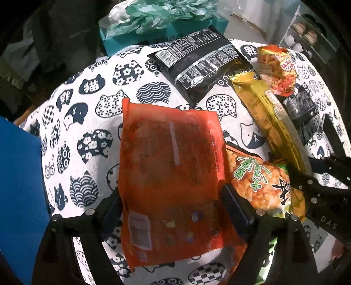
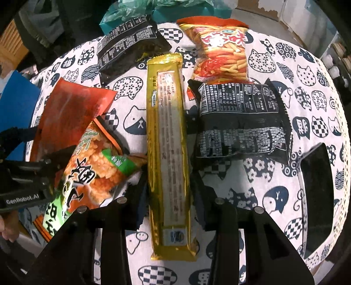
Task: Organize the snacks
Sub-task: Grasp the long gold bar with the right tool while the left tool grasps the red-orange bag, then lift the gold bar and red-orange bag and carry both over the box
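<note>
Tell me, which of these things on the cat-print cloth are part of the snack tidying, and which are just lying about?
Part of the job:
orange packet between the left gripper fingers
gold packet between the right gripper fingers
rice cracker bag
fries bag
two black packets

Lying about:
black phone
blue folder
teal box with plastic bag

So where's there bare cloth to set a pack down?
Bare cloth lies left of the orange packet, toward the blue object. The right side is crowded: gold packet, rice-cracker bag, black packets.
</note>
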